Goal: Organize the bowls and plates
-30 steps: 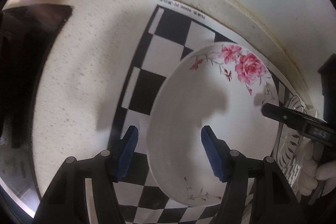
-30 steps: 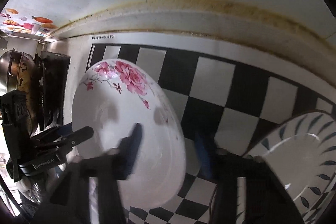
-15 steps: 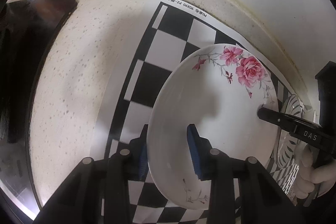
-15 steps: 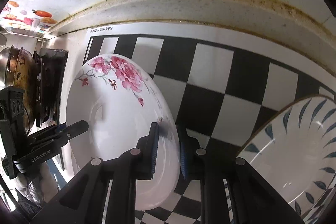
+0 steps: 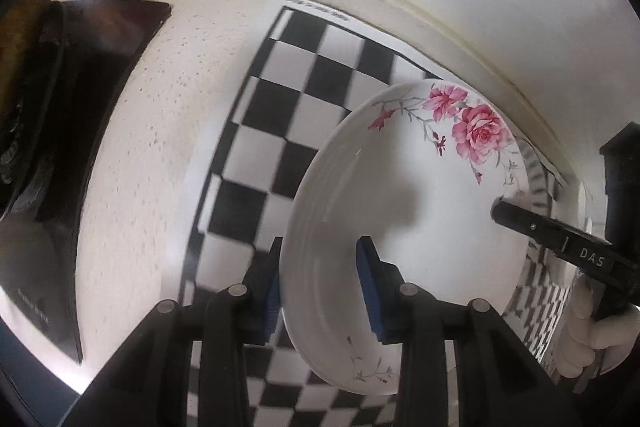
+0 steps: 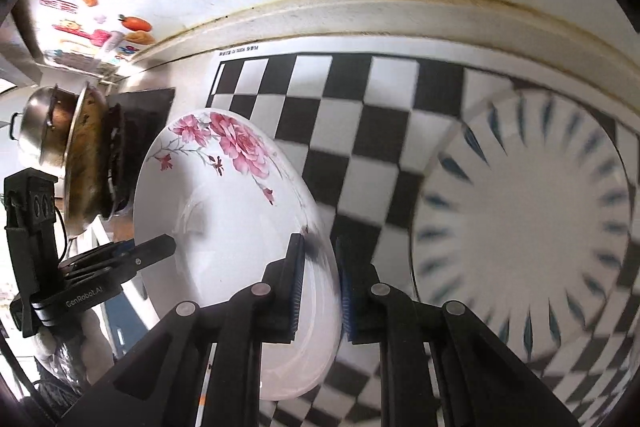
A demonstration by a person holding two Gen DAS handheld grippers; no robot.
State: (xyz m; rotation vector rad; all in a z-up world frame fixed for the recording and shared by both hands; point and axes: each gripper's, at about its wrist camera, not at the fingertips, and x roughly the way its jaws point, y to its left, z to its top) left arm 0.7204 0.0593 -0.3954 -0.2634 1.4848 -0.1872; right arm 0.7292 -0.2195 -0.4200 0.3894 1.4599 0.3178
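Note:
A white plate with pink roses [image 5: 408, 195] is held up off the checkered mat, tilted. My left gripper [image 5: 320, 287] is shut on its left rim. My right gripper [image 6: 318, 287] is shut on the opposite rim of the same rose plate [image 6: 224, 203]. The right gripper also shows in the left wrist view [image 5: 560, 243], and the left gripper shows in the right wrist view [image 6: 132, 259]. A second white plate with blue leaf marks [image 6: 528, 227] lies on the mat to the right.
The black-and-white checkered mat [image 5: 280, 131] covers the speckled counter [image 5: 160, 147] below a white wall. A black stove top [image 5: 60, 147] with a metal pot [image 6: 64, 139] stands at the left.
Both grippers have closed on the rose plate's rims and lifted it off the mat. The blue-leaf plate now shows more fully in the right wrist view.

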